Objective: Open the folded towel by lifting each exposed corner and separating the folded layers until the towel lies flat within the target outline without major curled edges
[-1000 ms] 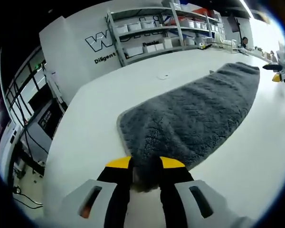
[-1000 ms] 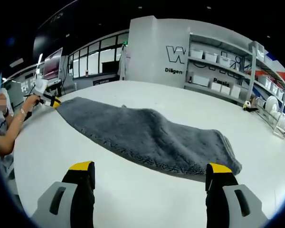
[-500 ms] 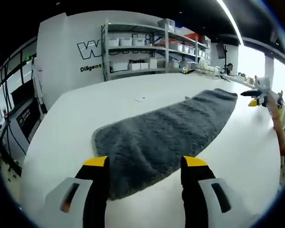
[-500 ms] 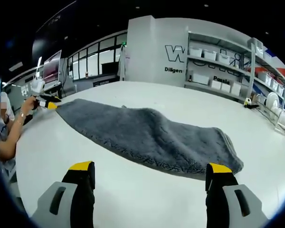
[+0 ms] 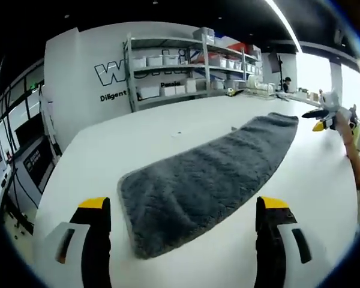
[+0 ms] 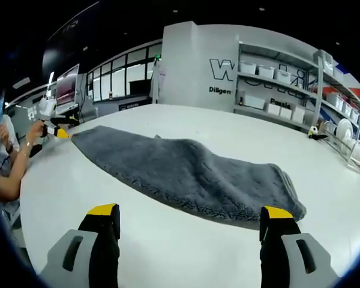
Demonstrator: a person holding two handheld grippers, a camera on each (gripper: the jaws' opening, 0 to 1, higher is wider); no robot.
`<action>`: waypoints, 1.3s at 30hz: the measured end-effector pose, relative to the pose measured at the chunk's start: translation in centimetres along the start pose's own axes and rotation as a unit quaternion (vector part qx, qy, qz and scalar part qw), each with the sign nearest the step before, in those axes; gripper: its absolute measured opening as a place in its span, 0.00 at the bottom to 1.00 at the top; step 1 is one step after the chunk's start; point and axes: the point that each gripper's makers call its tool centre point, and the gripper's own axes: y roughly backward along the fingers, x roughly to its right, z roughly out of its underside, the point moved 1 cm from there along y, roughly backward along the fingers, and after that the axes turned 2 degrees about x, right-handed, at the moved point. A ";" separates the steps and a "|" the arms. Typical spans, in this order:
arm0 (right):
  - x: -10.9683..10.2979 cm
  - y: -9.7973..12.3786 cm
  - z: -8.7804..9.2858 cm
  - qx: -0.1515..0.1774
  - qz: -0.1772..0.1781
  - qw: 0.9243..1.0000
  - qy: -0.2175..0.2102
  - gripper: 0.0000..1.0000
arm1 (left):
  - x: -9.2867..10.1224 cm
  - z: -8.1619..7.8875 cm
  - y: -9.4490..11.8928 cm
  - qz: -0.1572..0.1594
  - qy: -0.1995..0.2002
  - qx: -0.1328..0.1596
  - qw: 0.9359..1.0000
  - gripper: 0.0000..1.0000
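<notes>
- now the long grey shaggy fabric towel lies stretched across the white round table, running from the lower centre of the left gripper view up to its right; in the right gripper view the towel crosses the middle band from left to right, and it seems still doubled over lengthwise, with a thick rolled end at the right.
- the left gripper hangs just short of the towel's near end with its yellow-tipped black jaws spread wide and holding nothing, likely because that corner has been let go so the cloth can settle.
- the right gripper sits at the lower edge of its own view, jaws likewise parted and bare, a strip of bare table between them and the towel's long edge; probably waiting to pick a layer.
- in the left gripper view the right gripper shows small at the upper right, in a person's hand.
- compared with a second ago, the left jaws, then clenched on the towel's near edge, have released and drawn back; half a second ago they were only partly parted.
- the right gripper's picture has hardly changed.
</notes>
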 end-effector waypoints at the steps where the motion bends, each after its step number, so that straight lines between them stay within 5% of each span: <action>1: 0.0 0.0 0.0 0.000 0.000 1.000 0.000 0.99 | 0.0 -0.1 0.0 -0.001 0.000 0.002 1.000 0.99; 5: 0.0 -0.1 0.1 -0.003 0.000 1.000 0.000 0.99 | -0.3 -0.5 0.1 -0.005 0.020 0.016 1.000 0.97; 10: -0.1 -0.1 -0.3 0.007 -0.002 1.000 -0.003 0.99 | -1.3 0.2 0.0 -0.029 0.025 0.002 0.999 0.95; 16: -0.2 -0.2 -0.2 0.005 -0.004 1.000 -0.003 0.99 | -2.4 -1.7 -0.4 -0.039 0.062 0.035 0.997 0.94; 23: -0.6 -0.4 -0.2 0.004 -0.007 1.000 0.001 0.99 | -3.6 -2.3 -1.8 -0.047 0.043 0.034 0.997 0.92; 39: -0.6 -0.7 -0.1 0.003 -0.006 1.000 0.002 0.99 | -9.2 -0.9 -6.0 -0.099 0.028 0.001 0.995 0.61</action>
